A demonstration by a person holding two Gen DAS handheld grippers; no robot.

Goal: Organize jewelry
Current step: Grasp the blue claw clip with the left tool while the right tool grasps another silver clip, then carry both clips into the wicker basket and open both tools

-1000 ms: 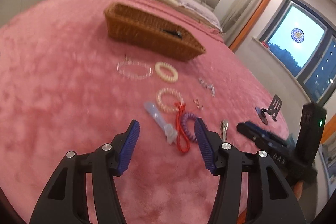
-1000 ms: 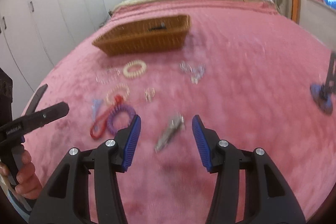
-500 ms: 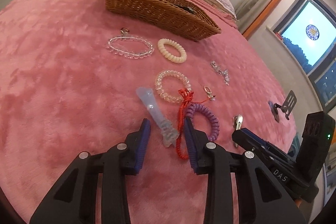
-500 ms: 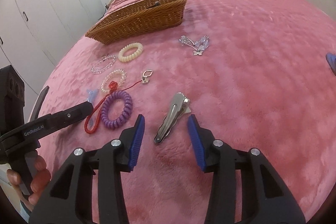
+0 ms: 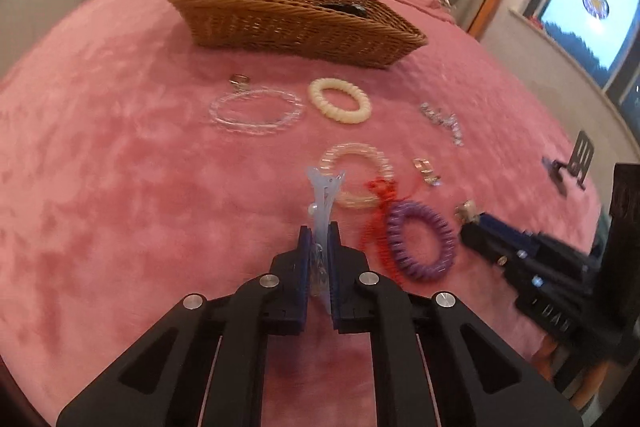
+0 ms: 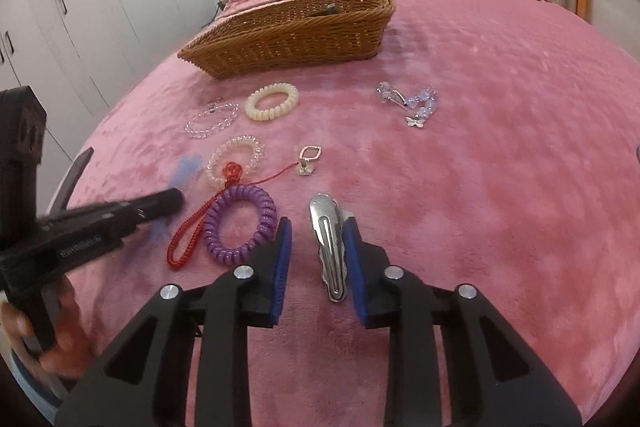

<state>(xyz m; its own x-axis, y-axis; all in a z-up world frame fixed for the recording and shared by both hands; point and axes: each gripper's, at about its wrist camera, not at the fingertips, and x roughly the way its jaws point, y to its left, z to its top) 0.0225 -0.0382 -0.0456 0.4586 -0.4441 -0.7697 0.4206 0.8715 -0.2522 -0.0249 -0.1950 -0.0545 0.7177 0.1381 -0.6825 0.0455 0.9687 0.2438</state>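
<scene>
My left gripper (image 5: 319,239) is shut on a pale blue hair clip (image 5: 324,195), whose forked end sticks out ahead of the pads. A silver hair clip (image 6: 328,247) lies on the pink blanket between the closing jaws of my right gripper (image 6: 317,227). The right pad is at the clip and the left pad stands apart from it. Loose on the blanket are a purple spiral hair tie (image 6: 268,215), a red cord (image 6: 192,231), a clear pink spiral tie (image 5: 360,151), a cream spiral tie (image 5: 320,99) and a clear bead bracelet (image 5: 224,117). A wicker basket (image 5: 296,27) stands behind them.
A crystal butterfly clip (image 6: 416,103) and a small metal charm (image 6: 308,159) lie right of the ties. A phone stand (image 5: 576,163) sits at the blanket's right edge. A hand (image 6: 60,347) holds the left gripper. Pillows and a headboard lie beyond the basket, with wardrobes to the left.
The left jaws closed on the blue clip, which now points straight ahead between the pads. The right gripper came down around the silver clip and its jaws narrowed.
</scene>
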